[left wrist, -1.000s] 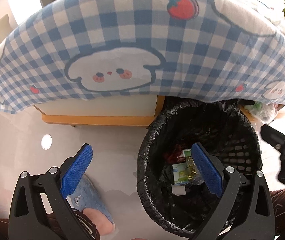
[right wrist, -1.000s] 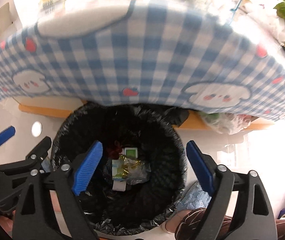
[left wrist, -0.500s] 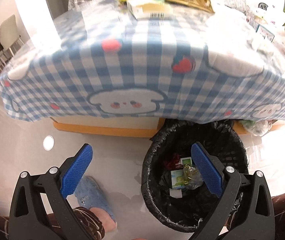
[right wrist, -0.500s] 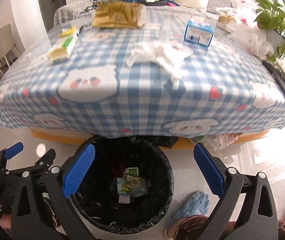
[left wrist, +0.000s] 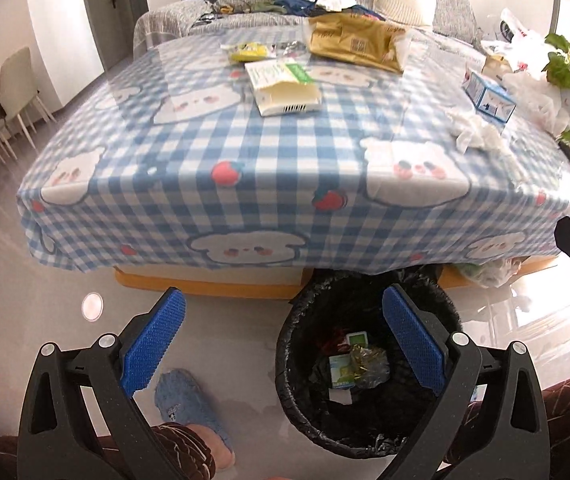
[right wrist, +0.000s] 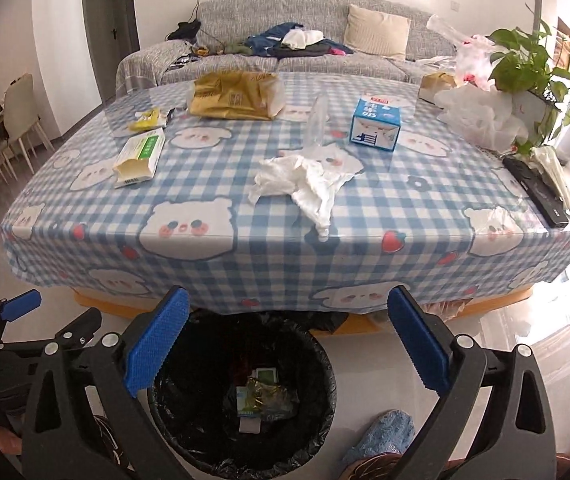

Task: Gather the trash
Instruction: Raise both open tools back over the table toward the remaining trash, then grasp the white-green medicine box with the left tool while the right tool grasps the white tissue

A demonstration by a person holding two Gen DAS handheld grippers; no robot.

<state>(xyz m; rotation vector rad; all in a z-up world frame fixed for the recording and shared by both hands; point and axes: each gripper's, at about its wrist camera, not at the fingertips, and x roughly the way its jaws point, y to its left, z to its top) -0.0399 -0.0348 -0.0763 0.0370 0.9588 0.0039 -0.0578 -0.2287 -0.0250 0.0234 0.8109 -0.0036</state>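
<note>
The job reads as partly done: the round black-lined waste bin (right wrist: 245, 396) already holds a small green-and-white carton (right wrist: 265, 373), a crinkled gold-and-clear wrapper (right wrist: 263, 396) and a bit of red packaging, while plenty of rubbish is left on the blue-and-white checked tabletop (right wrist: 285, 208) beyond the fingers. Both tools are empty. The right gripper (right wrist: 285, 340) has its blue-padded fingers spread as wide as they go, having just been opening with nothing between them, and the left gripper (left wrist: 283, 340) likewise stands wide apart and holds nothing. Left to pick up, as I judge it: the crumpled white tissue (right wrist: 305, 180) straight ahead of the right fingers near the tabletop's front edge, the blue-and-white milk carton (right wrist: 376, 122) and a clear plastic wrapper beyond the tissue, the flat green-and-white cardboard box (right wrist: 139, 158) off to the left fingertip's side, the yellow snack packet (right wrist: 147, 118) and the large brown paper bag (right wrist: 237, 94) at the far edge. The bin sits on the floor directly beneath the fingers of both tools, tucked under the cloth's overhang. The right wrist view alone shows the tissue whole, the dark remote control (right wrist: 535, 192) and the potted green plant (right wrist: 537, 64) to the right, and the left gripper's black frame at lower left. The left wrist view shows the open end of the flat box (left wrist: 285, 90), and a blue slipper (left wrist: 189, 408) on the floor under its left finger.
</note>
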